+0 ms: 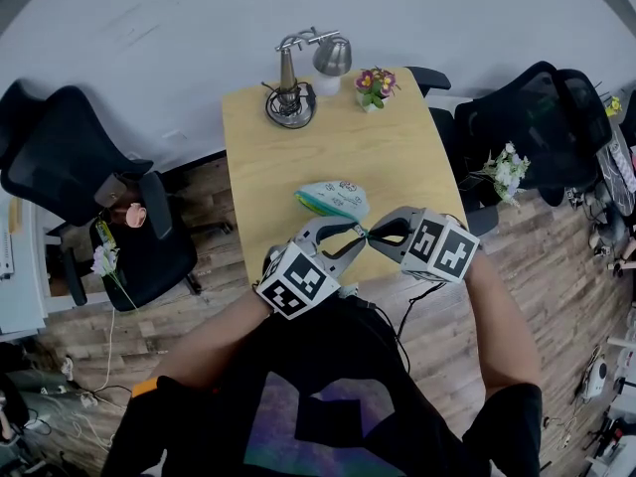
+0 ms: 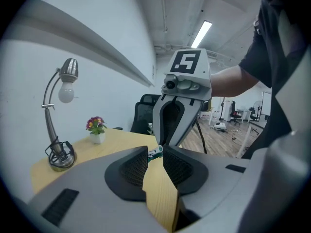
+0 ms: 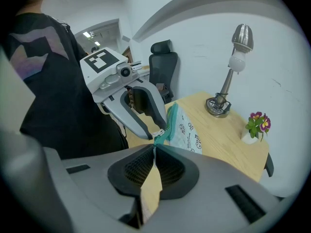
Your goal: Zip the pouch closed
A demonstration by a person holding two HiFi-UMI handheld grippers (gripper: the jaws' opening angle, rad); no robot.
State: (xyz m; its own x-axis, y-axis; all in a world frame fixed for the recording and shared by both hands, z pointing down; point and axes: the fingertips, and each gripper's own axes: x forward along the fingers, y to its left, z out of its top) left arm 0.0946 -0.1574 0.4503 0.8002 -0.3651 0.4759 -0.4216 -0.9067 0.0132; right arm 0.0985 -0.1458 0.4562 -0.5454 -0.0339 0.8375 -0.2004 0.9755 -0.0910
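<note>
While clamping pouch [image 1: 335, 200] in right gripper [image 3: 154, 148], thinly nipping pull [image 3: 158, 132] in left gripper [image 2: 156, 155] at nine o'clock, risks slipping if yanked.

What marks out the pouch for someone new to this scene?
On the light wooden table, look toward the near end, far from the lamp and flower pot. The pouch is there: the only soft thing, pale with small prints and a teal zip edge, its end pinched by the fingers of the right gripper.
</note>
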